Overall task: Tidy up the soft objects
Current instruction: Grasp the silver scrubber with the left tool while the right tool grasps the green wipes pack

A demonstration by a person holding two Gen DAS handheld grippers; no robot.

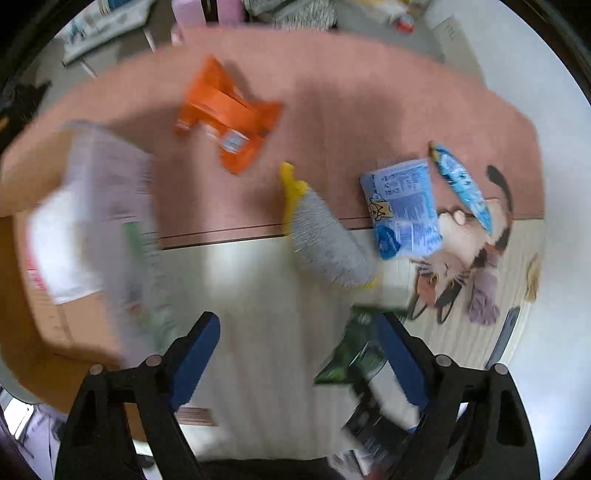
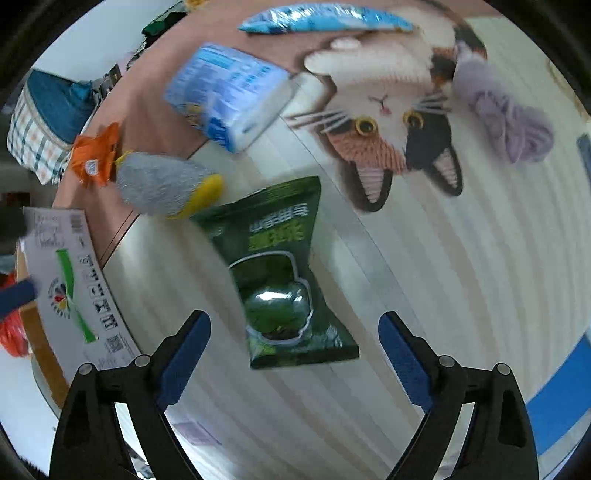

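Observation:
My right gripper (image 2: 294, 325) is open, its jaws on either side of a green snack bag (image 2: 280, 273) lying on the cat-print mat (image 2: 461, 277). My left gripper (image 1: 299, 328) is open and empty above the mat (image 1: 258, 295); the green bag (image 1: 354, 350) lies by its right finger. A grey and yellow plush (image 1: 325, 240) (image 2: 162, 184), a blue tissue pack (image 1: 402, 206) (image 2: 229, 96), a long blue packet (image 1: 461, 184) (image 2: 325, 18) and an orange packet (image 1: 229, 114) (image 2: 96, 155) lie farther out.
An open cardboard box (image 1: 74, 325) (image 2: 74, 288) with a white printed flap stands at the left. A checked bag (image 2: 40, 122) sits beyond the mat. A lilac yarn ball (image 2: 517, 129) is printed on the mat.

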